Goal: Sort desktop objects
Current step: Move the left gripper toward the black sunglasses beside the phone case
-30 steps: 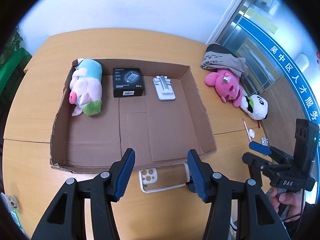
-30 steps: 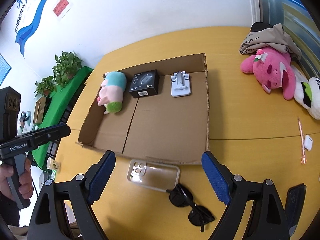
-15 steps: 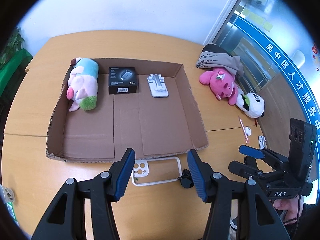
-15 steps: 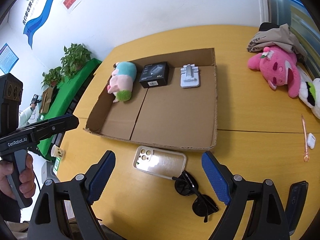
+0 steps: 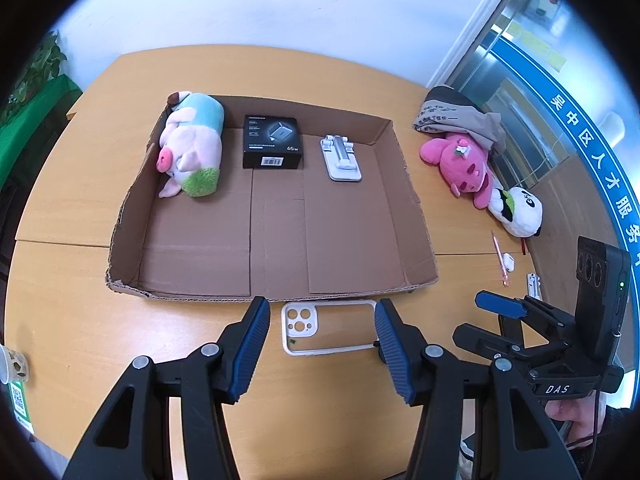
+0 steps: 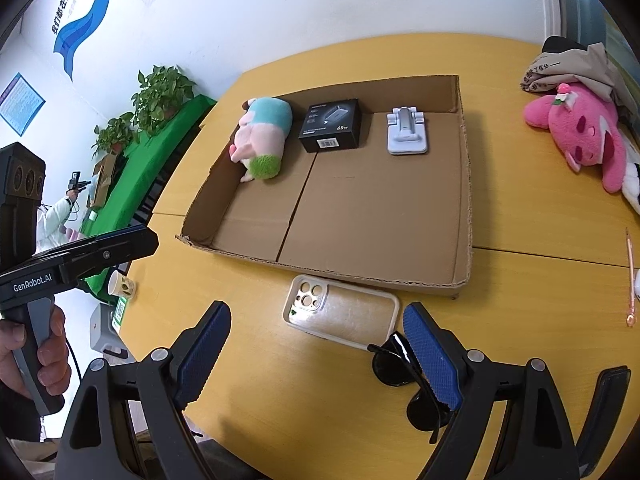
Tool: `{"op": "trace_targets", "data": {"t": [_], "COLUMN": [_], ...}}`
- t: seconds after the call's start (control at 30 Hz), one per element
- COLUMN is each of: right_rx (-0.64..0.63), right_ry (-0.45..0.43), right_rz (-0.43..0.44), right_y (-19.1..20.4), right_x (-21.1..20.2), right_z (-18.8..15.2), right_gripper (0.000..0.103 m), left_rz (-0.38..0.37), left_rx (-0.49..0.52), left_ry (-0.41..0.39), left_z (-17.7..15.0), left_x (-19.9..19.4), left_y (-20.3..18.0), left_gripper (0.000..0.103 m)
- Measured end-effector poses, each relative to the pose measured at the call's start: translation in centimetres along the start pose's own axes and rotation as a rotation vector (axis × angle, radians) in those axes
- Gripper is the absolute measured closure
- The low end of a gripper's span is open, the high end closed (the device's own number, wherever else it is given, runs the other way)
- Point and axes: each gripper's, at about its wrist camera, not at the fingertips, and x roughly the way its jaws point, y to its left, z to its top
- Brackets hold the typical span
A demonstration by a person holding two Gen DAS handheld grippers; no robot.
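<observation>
Left hand-held gripper (image 5: 320,344) stands partly open above the counter (image 5: 80,320), nothing between its blue pads; right hand-held gripper (image 6: 316,354) stands wide, also empty. Nearest on the counter, a clear phone case (image 6: 342,312) lies flat just outside the near wall of the cardboard tray (image 5: 416,216); whether it touches that wall cannot be told. Black sunglasses (image 6: 404,380) lie beside the case's right end, partly hidden by the right gripper's finger. Inside the tray, along its far wall from left to right: a pastel pig plush (image 5: 192,152) lying on its side, a black boxed charger (image 5: 272,142), and a white phone stand (image 5: 340,158). Right of the tray, well apart, lie a pink pen (image 5: 500,256) and a small white earbud case (image 5: 508,262), then farther a panda plush (image 5: 518,212), a pink plush (image 5: 460,164) and folded grey cloth (image 5: 456,114).
</observation>
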Motion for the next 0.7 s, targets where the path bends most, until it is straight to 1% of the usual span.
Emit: {"op": "trace_targets", "data": {"t": [0.27,0.7], "right_rx": [-0.008,0.027], "right_ry": [0.016,0.072], "right_rz": [-0.001,-0.014], "right_y": [0.3,-1.4], "right_x": [0.8,2.5], "right_z": [0.1,-1.4], "right_gripper": [0.012,0.012], "left_rz": [0.008,0.023], "left_rx": [-0.011,-0.024], "left_ry": [0.007,0.041], "left_z": [-0.3,-1.8], "left_x": [-0.1,0.1], "left_y": [0.7,1.3], "left_gripper": [0.049,0.049]}}
